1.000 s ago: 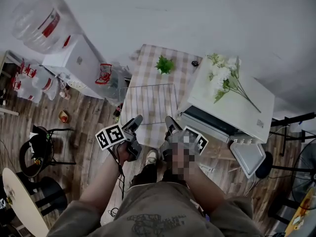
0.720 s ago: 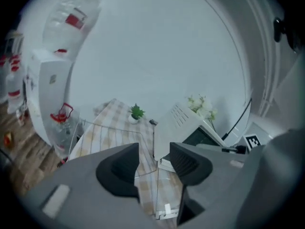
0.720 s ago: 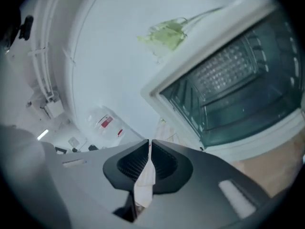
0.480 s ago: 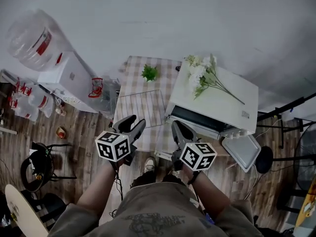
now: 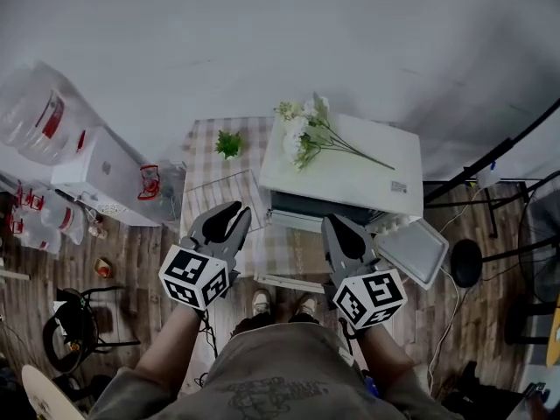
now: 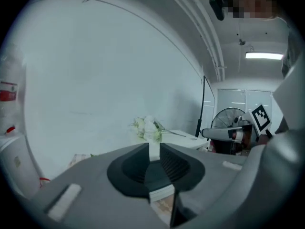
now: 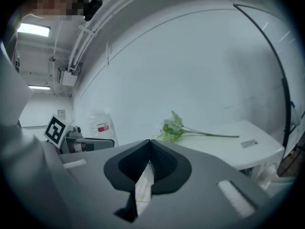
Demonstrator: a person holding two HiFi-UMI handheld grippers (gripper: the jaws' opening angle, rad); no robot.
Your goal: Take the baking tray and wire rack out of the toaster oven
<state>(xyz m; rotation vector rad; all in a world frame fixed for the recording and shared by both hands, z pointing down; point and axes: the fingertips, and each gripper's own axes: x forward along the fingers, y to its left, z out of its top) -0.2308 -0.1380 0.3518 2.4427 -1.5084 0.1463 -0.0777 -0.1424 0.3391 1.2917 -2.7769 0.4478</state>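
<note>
The white toaster oven (image 5: 350, 178) stands on the checked table, its dark front opening (image 5: 315, 210) facing me. A wire rack (image 5: 219, 192) lies flat on the cloth left of the oven. A grey baking tray (image 5: 413, 252) rests tilted at the oven's right front corner. My left gripper (image 5: 234, 210) hovers shut over the rack's near edge, holding nothing. In front of the oven opening my right gripper (image 5: 333, 224) is shut and empty too. Both gripper views look over the oven top (image 7: 233, 140) at the wall; the left gripper (image 6: 153, 149) and right gripper (image 7: 150, 157) show only their own jaws.
White artificial flowers (image 5: 306, 134) lie on the oven top. A small green plant (image 5: 229, 143) sits at the table's back. A water dispenser (image 5: 101, 178) with bottles stands left. A fan (image 5: 544, 234) and a black pole stand right. The grey wall is right behind.
The head view has swung so the oven sits centred. Both grippers have risen and spread apart, still empty. The rack and tray have not moved.
</note>
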